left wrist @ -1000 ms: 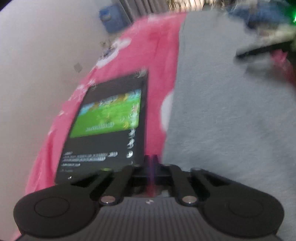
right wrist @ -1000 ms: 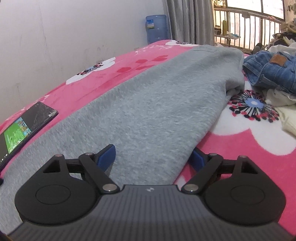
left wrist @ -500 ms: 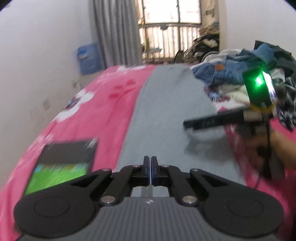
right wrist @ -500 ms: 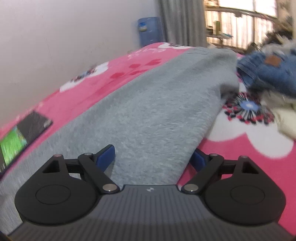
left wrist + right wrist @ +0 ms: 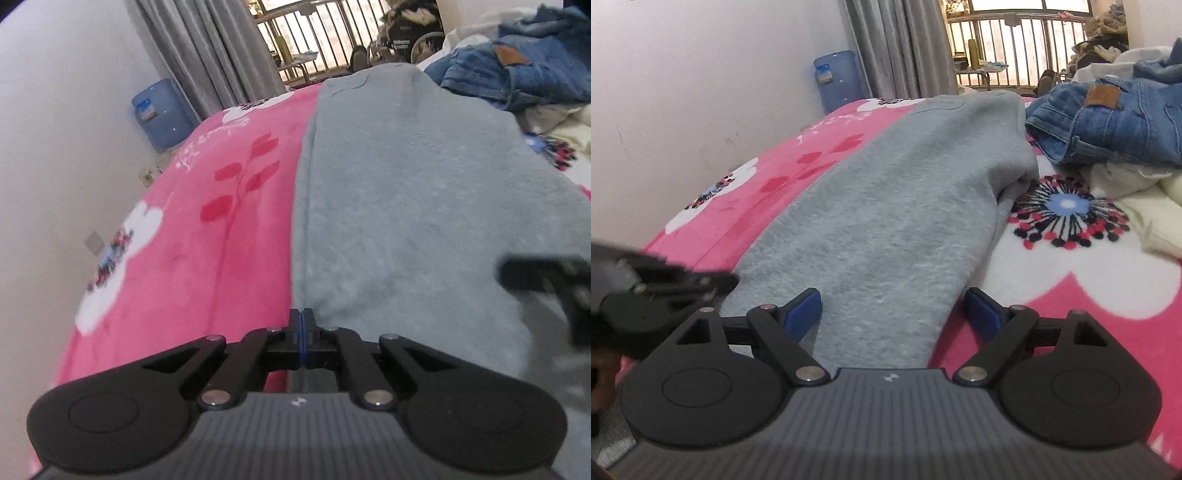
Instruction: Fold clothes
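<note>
Right now the left gripper (image 5: 302, 317) has its blue pads pressed flat together with nothing between them, sitting at the near left edge of the grey garment (image 5: 406, 206), just where fleece meets blanket. It looks poised to nudge or flatten that edge rather than lift it, since no cloth is caught. Over on the other side, the right gripper (image 5: 894, 310) stands spread wide, its fingers (image 5: 805, 306) straddling the garment's near end, one pad over the grey cloth and the other out by the right-hand edge. That reads as a setup for a grab at the hem, though nothing is pinched yet.

Moving outward, the grey garment lies stretched long down the pink floral blanket (image 5: 207, 236), already narrowed into a strip, its far end bunched near a pile of blue jeans (image 5: 1108, 122) and pale clothes (image 5: 1145, 214) waiting off to the right. My guess is the next fold runs lengthwise, near end toward far end.

As for writing, the jeans carry a brown leather patch (image 5: 1102, 96), too small to read. The blue water jug (image 5: 836, 79) by the curtain has a label, also illegible, and white lettering on the blanket is blurred.
</note>
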`<state>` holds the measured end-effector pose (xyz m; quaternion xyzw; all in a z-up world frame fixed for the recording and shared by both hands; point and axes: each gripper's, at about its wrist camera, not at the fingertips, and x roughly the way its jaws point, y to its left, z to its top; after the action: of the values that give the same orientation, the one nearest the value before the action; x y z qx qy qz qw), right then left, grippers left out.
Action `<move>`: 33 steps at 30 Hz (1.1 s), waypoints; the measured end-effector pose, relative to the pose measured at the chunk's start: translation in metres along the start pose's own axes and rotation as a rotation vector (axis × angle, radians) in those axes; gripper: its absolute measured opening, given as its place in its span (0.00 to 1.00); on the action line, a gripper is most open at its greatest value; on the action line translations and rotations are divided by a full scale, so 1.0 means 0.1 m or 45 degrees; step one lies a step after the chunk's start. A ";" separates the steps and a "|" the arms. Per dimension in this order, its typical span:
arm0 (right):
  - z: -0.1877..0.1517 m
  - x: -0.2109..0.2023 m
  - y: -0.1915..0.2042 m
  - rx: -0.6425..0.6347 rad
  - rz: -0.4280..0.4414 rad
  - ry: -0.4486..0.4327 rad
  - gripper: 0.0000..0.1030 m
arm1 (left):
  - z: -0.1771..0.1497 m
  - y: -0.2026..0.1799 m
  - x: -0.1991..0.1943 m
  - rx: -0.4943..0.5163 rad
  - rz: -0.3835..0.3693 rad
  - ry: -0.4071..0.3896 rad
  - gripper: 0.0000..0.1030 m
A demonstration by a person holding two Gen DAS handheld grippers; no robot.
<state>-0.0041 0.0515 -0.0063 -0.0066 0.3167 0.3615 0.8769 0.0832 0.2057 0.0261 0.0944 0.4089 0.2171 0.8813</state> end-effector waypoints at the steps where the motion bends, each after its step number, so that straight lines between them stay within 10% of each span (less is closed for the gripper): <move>1: -0.03 -0.01 0.01 0.012 0.000 -0.001 0.83 | 0.11 0.09 -0.01 -0.066 -0.047 -0.022 0.02; 4: -0.08 0.00 0.06 -0.008 -0.012 0.007 0.88 | 0.46 0.34 -0.08 -0.208 -0.217 -0.140 0.11; 7: -0.08 0.04 0.10 -0.024 -0.021 0.010 0.90 | 0.69 0.44 0.21 -0.283 -0.399 -0.032 0.13; 13: -0.09 0.05 0.11 -0.041 -0.020 0.012 0.91 | 0.80 0.42 0.66 -0.291 -0.383 0.128 0.20; 17: -0.08 0.07 0.11 -0.041 -0.015 0.018 0.93 | 0.86 0.47 0.78 -0.401 -0.457 0.194 0.03; 28: -0.04 0.04 0.04 0.037 0.033 0.024 0.94 | 0.88 0.26 0.85 -0.287 -0.142 0.159 0.03; 33: -0.04 0.06 0.04 0.038 0.029 0.026 0.94 | 0.96 0.24 0.63 -0.259 0.009 0.025 0.25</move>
<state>-0.0056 0.0569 -0.0118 0.0065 0.3311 0.3667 0.8694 0.1852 0.2570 0.0533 0.0039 0.3930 0.2615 0.8816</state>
